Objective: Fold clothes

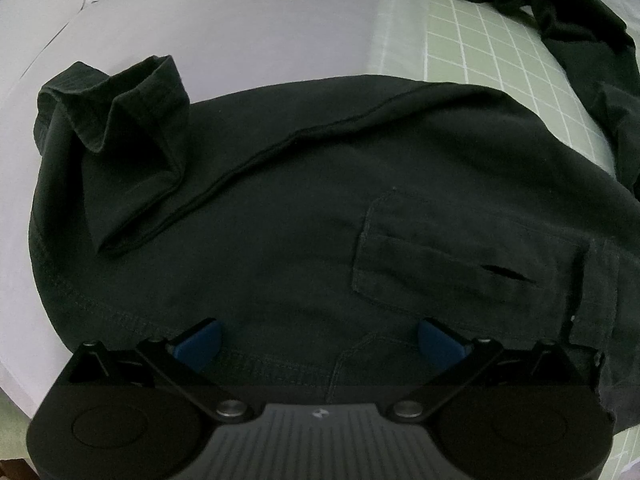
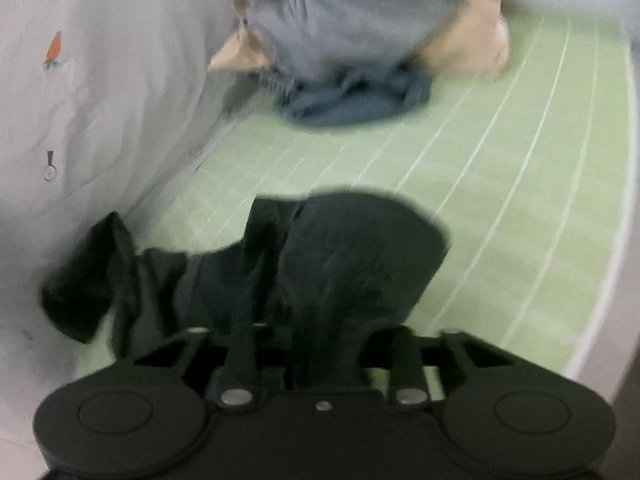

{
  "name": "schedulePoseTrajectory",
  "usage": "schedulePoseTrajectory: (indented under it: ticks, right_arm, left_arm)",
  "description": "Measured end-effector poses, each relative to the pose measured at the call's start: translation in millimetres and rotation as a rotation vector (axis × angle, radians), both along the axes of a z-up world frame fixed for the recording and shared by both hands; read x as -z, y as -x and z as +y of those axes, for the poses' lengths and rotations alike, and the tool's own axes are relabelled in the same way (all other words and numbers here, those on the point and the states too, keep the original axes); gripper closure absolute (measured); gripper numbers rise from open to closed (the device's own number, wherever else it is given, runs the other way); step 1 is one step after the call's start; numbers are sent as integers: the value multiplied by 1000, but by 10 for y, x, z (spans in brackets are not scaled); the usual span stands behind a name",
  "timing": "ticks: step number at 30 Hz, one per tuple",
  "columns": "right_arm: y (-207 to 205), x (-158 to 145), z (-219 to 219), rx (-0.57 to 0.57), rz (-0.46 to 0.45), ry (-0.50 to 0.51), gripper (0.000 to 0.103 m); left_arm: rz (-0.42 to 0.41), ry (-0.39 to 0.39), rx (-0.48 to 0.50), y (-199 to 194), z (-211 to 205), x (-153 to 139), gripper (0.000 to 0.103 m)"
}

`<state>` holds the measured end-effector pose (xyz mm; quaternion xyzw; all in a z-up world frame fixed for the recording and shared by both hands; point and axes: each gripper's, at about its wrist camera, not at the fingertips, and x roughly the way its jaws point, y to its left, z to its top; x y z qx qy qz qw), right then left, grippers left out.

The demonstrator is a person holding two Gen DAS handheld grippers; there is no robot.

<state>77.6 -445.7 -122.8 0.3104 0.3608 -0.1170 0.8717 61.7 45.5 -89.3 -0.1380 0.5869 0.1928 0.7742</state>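
Observation:
A dark shirt (image 1: 320,200) lies spread on the bed, with a chest pocket (image 1: 460,256) and a sleeve folded over it, its cuff (image 1: 132,92) standing up at the left. My left gripper (image 1: 319,340) hovers over the shirt's near hem, pointing steeply down. It is open, and its blue pads (image 1: 200,340) are wide apart with nothing between them. The right wrist view is blurred. In it a bunched part of the dark shirt (image 2: 352,248) rises into my right gripper (image 2: 324,344), which is shut on the fabric. Its fingertips are hidden by the cloth.
A green grid-patterned mat (image 2: 500,180) covers the surface, with a white sheet (image 2: 100,120) along its left. At the far end sits a pile of pale grey and beige clothes (image 2: 344,20) on a blue-grey garment (image 2: 352,100). The white sheet (image 1: 240,32) also lies beyond the shirt.

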Motion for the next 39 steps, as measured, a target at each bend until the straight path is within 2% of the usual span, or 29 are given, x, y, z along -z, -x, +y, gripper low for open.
schedulePoseTrajectory:
  ticks: [4, 7, 8, 9, 10, 11, 12, 15, 17, 20, 27, 30, 35, 39]
  right_arm:
    - [37, 181, -139, 34, 111, 31, 86]
    - [0, 171, -86, 3, 144, 104, 77]
    - [-28, 125, -45, -11, 148, 144, 63]
    - [-55, 79, -5, -24, 153, 184, 44]
    - [-81, 28, 33, -38, 147, 222, 33]
    - [-98, -36, 67, -47, 123, 258, 14]
    - [-101, -109, 100, -52, 94, 298, 8]
    - [-184, -314, 210, -94, 24, 413, 1]
    - [-274, -410, 286, -134, -11, 463, 1]
    - [-463, -418, 356, -201, -24, 463, 1]
    - [-1202, -202, 426, -262, 71, 413, 1]
    - [-1567, -118, 522, -275, 93, 422, 1]
    - [-2037, 27, 683, -270, 123, 462, 1]
    - [-2312, 158, 751, -255, 152, 486, 1]
  left_arm:
    - [2, -2, 22, 56, -43, 7, 0]
    - [19, 6, 5, 63, -34, 0, 0]
    - [25, 10, -4, 64, -27, -3, 0]
    - [31, 14, -13, 64, -21, -7, 0]
    - [35, 10, -19, 56, -16, -20, 0]
    - [38, 5, -26, 48, -11, -34, 0]
    - [38, -2, -34, 37, -8, -63, 0]
    - [18, -9, -47, -30, 2, -186, 0]
    - [-6, -15, -46, -124, -10, -302, 0]
    - [-45, -29, -16, -368, -87, -456, 0]
    - [-91, -61, 66, -1290, -238, -654, 0]
    - [-131, -21, 83, -1912, -236, -714, 0]
    - [-254, 128, 108, -2824, -262, -904, 0]
    - [-337, 194, 96, -3529, -238, -962, 0]
